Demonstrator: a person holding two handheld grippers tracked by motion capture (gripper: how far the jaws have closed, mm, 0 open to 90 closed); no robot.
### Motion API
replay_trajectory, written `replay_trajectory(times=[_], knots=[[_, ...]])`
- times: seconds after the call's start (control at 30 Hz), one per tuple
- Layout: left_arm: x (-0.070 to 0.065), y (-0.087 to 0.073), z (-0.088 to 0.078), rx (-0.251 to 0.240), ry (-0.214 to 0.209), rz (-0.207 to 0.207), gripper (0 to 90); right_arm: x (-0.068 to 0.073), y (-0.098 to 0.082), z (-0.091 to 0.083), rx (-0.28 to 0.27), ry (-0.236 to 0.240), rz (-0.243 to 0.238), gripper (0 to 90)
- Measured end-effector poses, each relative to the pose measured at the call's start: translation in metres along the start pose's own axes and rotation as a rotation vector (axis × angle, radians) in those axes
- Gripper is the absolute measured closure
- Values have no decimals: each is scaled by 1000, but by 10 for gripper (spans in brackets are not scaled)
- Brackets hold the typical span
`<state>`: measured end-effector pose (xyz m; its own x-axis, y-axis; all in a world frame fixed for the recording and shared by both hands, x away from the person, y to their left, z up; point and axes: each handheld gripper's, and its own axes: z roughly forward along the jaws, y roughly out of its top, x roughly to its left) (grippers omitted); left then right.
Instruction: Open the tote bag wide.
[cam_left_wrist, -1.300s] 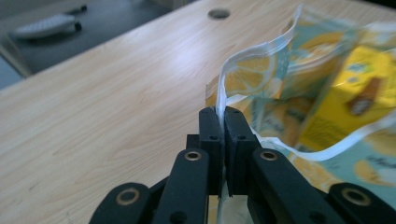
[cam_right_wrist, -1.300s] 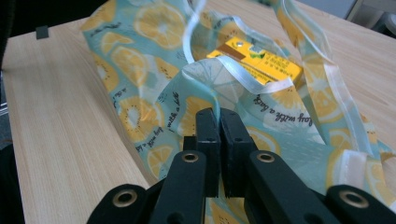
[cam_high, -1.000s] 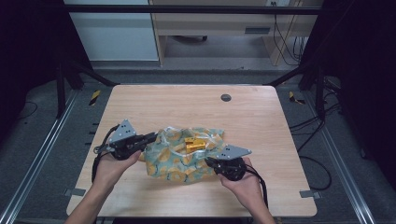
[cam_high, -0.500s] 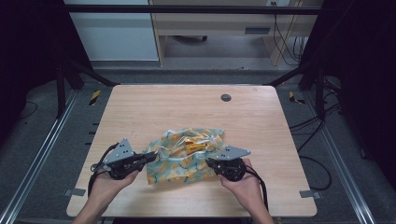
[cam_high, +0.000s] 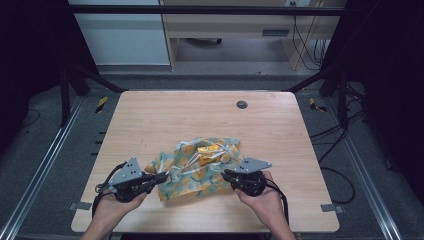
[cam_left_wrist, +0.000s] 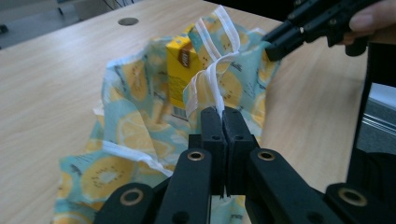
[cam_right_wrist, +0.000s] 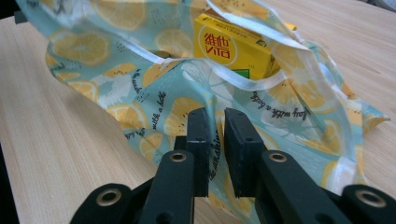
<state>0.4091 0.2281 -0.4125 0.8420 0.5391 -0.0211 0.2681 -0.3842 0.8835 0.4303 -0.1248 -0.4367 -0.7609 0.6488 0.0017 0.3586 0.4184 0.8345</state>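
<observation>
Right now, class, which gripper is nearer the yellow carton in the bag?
Right, narrowly. The right gripper grips the bag just below-right of the carton. The left gripper pinches the bag's white strap, farther out to the carton's lower left.

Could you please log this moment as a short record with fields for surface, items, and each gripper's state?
surface: wooden table
item: lemon-print cloth bag, crumpled, lying on the table
contents: yellow drink carton inside the bag's opening
left gripper: shut on the bag's white strap
right gripper: shut on the bag's fabric
other: round dark grommet at the table's far side
</observation>
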Motion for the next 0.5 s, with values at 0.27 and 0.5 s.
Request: replay_trajectory(times=[0.27, 0.5], knots=[[-20, -21, 4, 73, -55, 39, 891, 4, 0, -21, -25, -13, -2, 770], [-16, -37, 7, 143, -40, 43, 891, -8, 3, -36, -51, -67, 18, 771]])
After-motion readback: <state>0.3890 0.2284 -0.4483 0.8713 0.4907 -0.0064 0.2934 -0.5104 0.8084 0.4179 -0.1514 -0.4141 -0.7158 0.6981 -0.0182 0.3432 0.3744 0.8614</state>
